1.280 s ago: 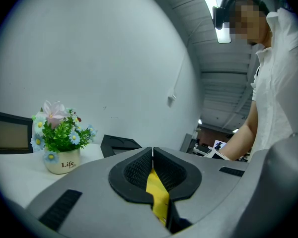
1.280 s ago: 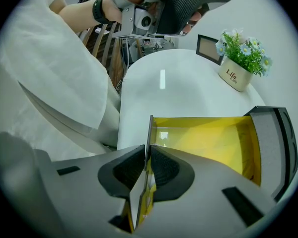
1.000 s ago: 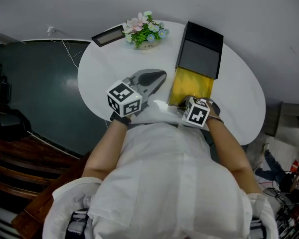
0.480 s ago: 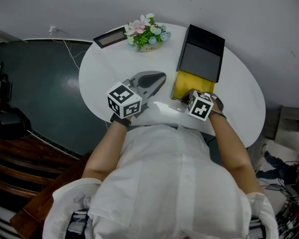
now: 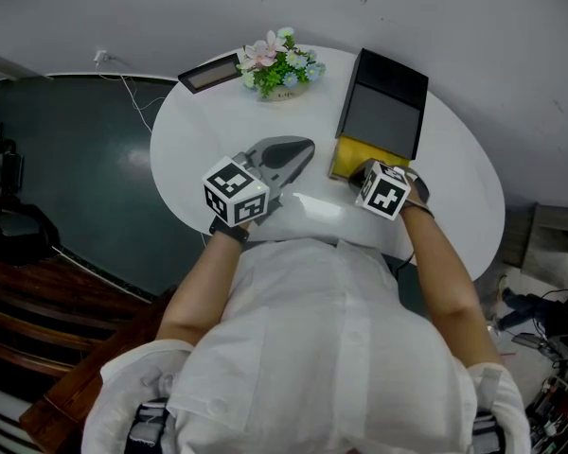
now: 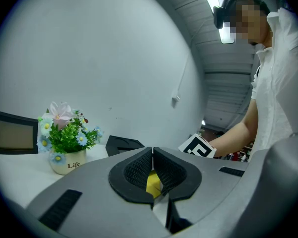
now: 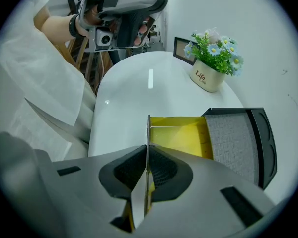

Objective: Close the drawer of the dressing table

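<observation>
On the right half of the white table (image 5: 194,149), toward its back edge, we find the dressing table box (image 5: 386,102), a black case with a grey, finely textured top. Its drawer (image 5: 352,157) is bright yellow inside, with thin walls and a flat, thin front panel (image 7: 148,133) that stands upright and looks pale grey along its edge. We see nothing lying on the part of its floor that shows. The drawer sticks partly out of the box: from the head view only a short yellow strip shows between the black case and the right hand, and the right gripper view shows the yellow floor and side walls running back under the grey top.

We read the drawer's long axis as running from the box toward us, slanting a little to the left in the head view. Its open end with the front panel faces the near edge of the table, and its back end is hidden inside the case.

Our right gripper (image 7: 147,170) points steeply down over the drawer's front, and its jaws are clamped on the front panel, one ribbed pad on each face of it.

Our left gripper (image 5: 301,148) hangs roughly level over the middle of the table, left of the drawer and apart from it. Its jaws are pressed together with nothing held.

At the back of the table stand a flower pot (image 5: 280,62) and, left of it, a picture frame (image 5: 208,69).
</observation>
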`<state>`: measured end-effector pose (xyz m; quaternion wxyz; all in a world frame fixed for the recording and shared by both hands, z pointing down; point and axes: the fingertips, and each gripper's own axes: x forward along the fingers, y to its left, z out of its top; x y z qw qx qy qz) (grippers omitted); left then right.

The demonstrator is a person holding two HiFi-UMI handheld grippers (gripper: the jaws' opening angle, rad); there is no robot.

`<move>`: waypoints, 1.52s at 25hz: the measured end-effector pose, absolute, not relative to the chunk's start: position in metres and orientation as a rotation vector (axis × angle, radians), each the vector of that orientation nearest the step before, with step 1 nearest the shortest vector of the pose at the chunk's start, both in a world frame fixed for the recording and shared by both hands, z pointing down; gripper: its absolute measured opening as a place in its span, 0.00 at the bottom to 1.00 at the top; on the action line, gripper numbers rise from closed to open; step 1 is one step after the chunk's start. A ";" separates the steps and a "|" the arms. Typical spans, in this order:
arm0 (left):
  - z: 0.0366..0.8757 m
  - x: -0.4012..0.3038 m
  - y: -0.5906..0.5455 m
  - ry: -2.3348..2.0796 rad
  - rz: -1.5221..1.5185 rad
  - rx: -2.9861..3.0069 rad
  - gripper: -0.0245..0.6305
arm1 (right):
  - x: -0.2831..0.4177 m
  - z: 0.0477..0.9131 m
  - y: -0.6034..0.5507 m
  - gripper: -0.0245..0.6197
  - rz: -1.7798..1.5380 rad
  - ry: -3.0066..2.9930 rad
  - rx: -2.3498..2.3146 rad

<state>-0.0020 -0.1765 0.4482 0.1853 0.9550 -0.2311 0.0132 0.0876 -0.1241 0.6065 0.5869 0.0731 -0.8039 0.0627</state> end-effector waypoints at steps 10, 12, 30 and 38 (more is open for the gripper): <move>0.449 -0.004 -0.183 -0.658 0.045 2.686 0.07 | 0.092 0.611 -0.141 0.07 0.144 -1.864 0.198; 0.449 -0.005 -0.183 -0.657 0.046 2.685 0.07 | 0.092 0.612 -0.142 0.07 0.147 -1.861 0.197; 0.455 -0.006 -0.188 -0.661 0.055 2.668 0.07 | 0.097 0.613 -0.159 0.07 0.158 -1.853 0.219; 0.454 -0.006 -0.187 -0.669 0.057 2.667 0.07 | 0.099 0.609 -0.167 0.07 0.113 -1.843 0.241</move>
